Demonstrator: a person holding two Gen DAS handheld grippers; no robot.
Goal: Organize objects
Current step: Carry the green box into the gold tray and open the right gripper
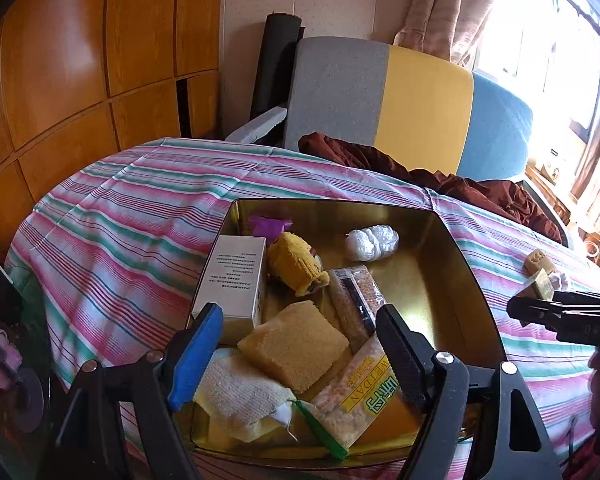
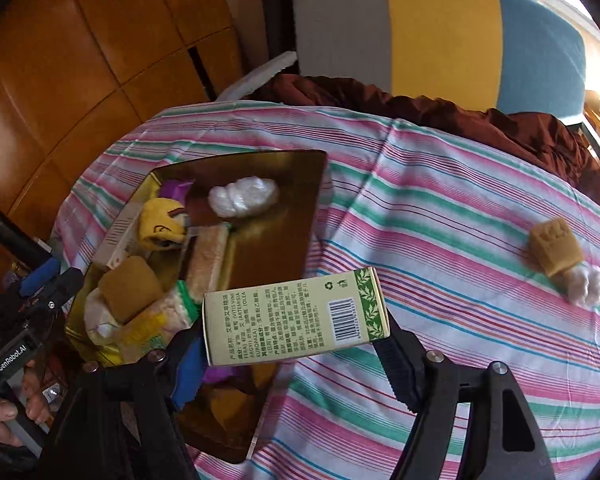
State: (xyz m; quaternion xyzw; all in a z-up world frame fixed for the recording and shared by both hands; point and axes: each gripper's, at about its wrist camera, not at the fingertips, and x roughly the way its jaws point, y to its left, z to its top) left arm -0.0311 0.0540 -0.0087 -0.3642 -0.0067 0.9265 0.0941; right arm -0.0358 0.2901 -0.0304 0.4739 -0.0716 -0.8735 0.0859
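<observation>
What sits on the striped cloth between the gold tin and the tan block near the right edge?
In the right wrist view, only bare striped cloth lies between the gold tin and the tan block.

The tin tray (image 1: 452, 264) is glossy gold metal, mirror-smooth, on a striped woven cloth (image 1: 132, 216) that looks matt. The green box (image 2: 296, 316) is matt printed card, the sponge block (image 1: 294, 346) rough and porous, the wardrobe panels (image 1: 60, 60) lacquered shiny wood

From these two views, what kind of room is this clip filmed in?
Probably a lived-in bedroom or living room at home: wooden wardrobe-style panels, a curtained window, and a cushioned chair behind a table under a striped cloth.
</observation>
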